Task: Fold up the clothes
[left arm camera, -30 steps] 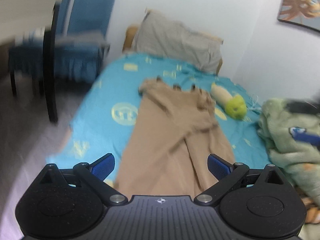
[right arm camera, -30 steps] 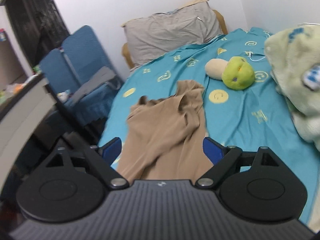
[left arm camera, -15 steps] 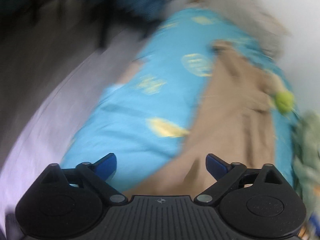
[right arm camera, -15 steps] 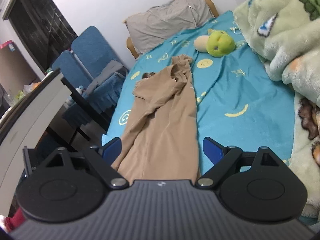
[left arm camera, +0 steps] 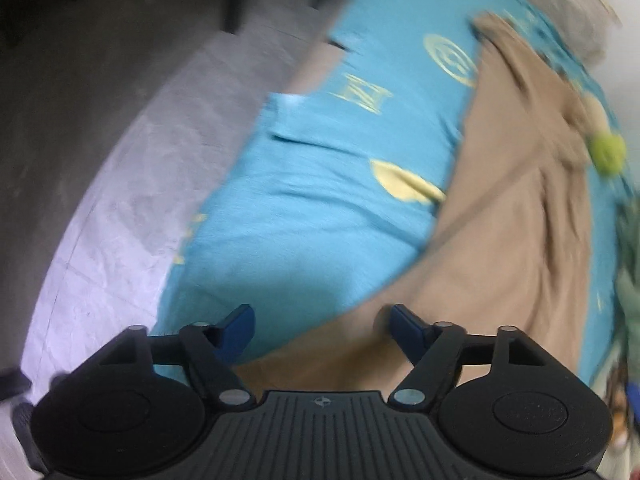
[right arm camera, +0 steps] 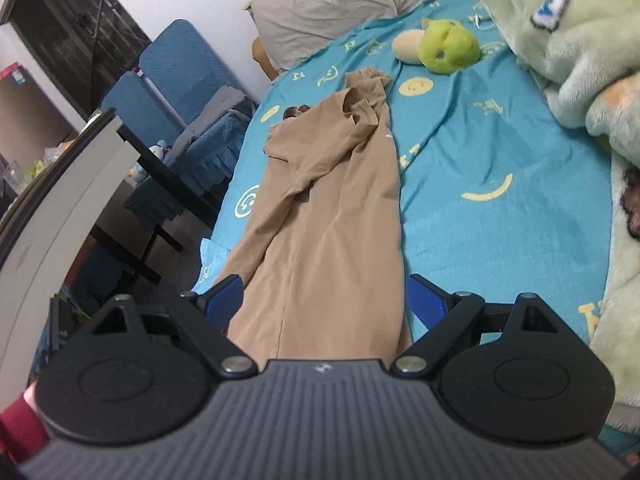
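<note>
A tan shirt (right arm camera: 328, 216) lies stretched lengthwise on the blue bedsheet (right arm camera: 492, 152), collar toward the pillow, hem toward me. My right gripper (right arm camera: 326, 296) is open and empty, just above the shirt's hem end. In the blurred left wrist view the same shirt (left arm camera: 508, 216) runs along the right side, and my left gripper (left arm camera: 322, 326) is open and empty over the sheet (left arm camera: 320, 184) at the shirt's near left edge.
A green plush toy (right arm camera: 448, 46) and a grey pillow (right arm camera: 340, 0) sit at the head of the bed. A fluffy green blanket (right arm camera: 572, 40) is piled along the right side. Blue chairs (right arm camera: 180, 80) and a dark table stand left of the bed, over grey floor (left arm camera: 120, 140).
Both grippers have dropped toward the hem end of the shirt. The left wrist view swung down and left toward the bed's edge and floor. Both grippers stay open.
</note>
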Motion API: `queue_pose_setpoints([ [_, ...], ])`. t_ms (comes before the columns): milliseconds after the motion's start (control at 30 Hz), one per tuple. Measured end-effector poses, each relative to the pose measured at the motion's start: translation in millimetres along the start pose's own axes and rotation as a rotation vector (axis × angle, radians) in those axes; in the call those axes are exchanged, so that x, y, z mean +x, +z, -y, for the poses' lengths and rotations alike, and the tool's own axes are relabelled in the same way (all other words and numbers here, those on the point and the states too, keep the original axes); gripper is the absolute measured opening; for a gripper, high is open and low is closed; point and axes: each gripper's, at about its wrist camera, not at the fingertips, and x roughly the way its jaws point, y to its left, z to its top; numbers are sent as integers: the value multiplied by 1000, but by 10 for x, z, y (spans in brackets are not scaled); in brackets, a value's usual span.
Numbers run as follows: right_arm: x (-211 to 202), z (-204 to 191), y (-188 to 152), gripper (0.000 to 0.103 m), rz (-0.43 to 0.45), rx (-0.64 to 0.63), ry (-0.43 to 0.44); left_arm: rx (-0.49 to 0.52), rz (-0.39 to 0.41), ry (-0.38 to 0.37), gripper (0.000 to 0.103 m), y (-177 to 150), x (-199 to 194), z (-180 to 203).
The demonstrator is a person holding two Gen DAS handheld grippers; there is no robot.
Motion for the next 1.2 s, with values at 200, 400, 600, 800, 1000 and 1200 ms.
queue_pose_setpoints([
  [200,8,-2,-9,89,-4,3,5,218,3,-111,76,103,-111,59],
  [400,12,14,-17,89,-10,10,3,566,-15,-49,82,7,-57,220],
  [600,54,49,-12,89,-23,36,-12,697,-120,-95,63,-129,42,267],
  [800,98,55,-13,89,-28,44,-33,824,-70,-27,7,-327,-134,463],
  [1000,111,94,-11,89,-28,64,-48,1096,60,-66,2,-931,-750,981],
  [1200,159,142,-7,89,-39,86,-59,1092,102,-196,1,-1318,-914,1545],
])
